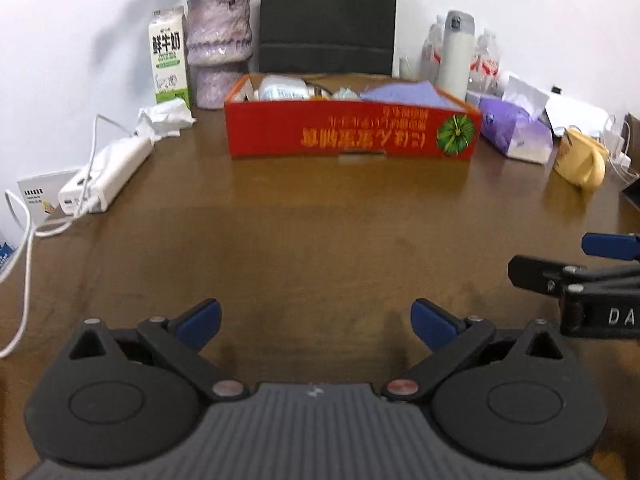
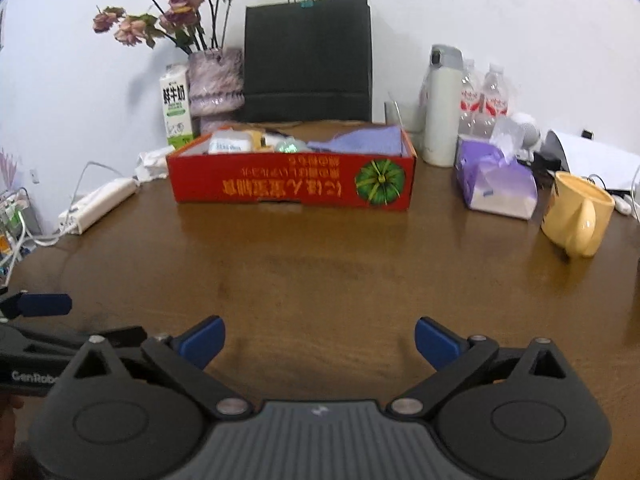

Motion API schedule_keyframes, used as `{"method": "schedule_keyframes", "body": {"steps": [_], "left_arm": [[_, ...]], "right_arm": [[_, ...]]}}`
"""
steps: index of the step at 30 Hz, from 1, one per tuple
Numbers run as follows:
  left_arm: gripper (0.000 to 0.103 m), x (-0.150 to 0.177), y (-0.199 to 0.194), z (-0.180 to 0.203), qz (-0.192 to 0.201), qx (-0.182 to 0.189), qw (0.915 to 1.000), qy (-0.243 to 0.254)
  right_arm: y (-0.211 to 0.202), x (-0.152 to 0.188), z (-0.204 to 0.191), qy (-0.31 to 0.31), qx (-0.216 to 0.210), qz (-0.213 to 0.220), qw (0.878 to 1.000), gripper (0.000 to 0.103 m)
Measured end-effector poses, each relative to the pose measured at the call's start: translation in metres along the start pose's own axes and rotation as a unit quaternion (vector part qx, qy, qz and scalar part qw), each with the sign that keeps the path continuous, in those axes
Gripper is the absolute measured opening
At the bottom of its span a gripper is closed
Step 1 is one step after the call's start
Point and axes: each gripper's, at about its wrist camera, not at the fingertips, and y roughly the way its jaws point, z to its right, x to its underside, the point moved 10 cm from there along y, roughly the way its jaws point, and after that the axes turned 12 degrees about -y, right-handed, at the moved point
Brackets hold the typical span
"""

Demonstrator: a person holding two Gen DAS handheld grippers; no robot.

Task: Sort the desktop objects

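A red cardboard box [image 1: 352, 136] [image 2: 292, 184] stands at the back of the brown table, holding a purple cloth [image 2: 360, 142], white packets and other small items. My left gripper [image 1: 316, 326] hovers open over bare table well in front of the box, nothing between its blue pads. My right gripper [image 2: 318, 344] is open too, also empty, low over the table. Each gripper shows at the edge of the other's view, side by side: the right gripper [image 1: 580, 264] and the left gripper [image 2: 44, 320].
A yellow mug [image 2: 576, 216], purple tissue pack [image 2: 496, 184], white flask [image 2: 442, 108] and water bottles [image 2: 484, 96] sit at the right. A milk carton [image 1: 169, 62], flower vase [image 1: 218, 48], crumpled tissue [image 1: 166, 118] and power strip [image 1: 106, 176] with cables lie left. A black bag [image 2: 308, 60] stands behind.
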Motion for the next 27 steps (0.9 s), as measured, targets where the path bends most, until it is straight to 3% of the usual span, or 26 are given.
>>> {"method": "schedule_keyframes", "body": {"steps": [9,18,27], "left_arm": [[0.103,0.005,0.009,-0.005,-0.001,-0.016,0.9999,0.002],[0.103,0.000,0.015,-0.007,0.005,-0.025,0.9996,-0.005],[0.103,-0.001,0.018,-0.004,0.004,-0.017,0.9999,-0.001]], "right_arm": [[0.017,0.024,-0.006,0.009,-0.001,-0.040,0.999,0.103],[0.027,0.019,-0.004,0.019,0.027,-0.045,0.998,0.103],[0.025,0.020,-0.002,0.020,0.027,-0.045,0.998,0.103]]}}
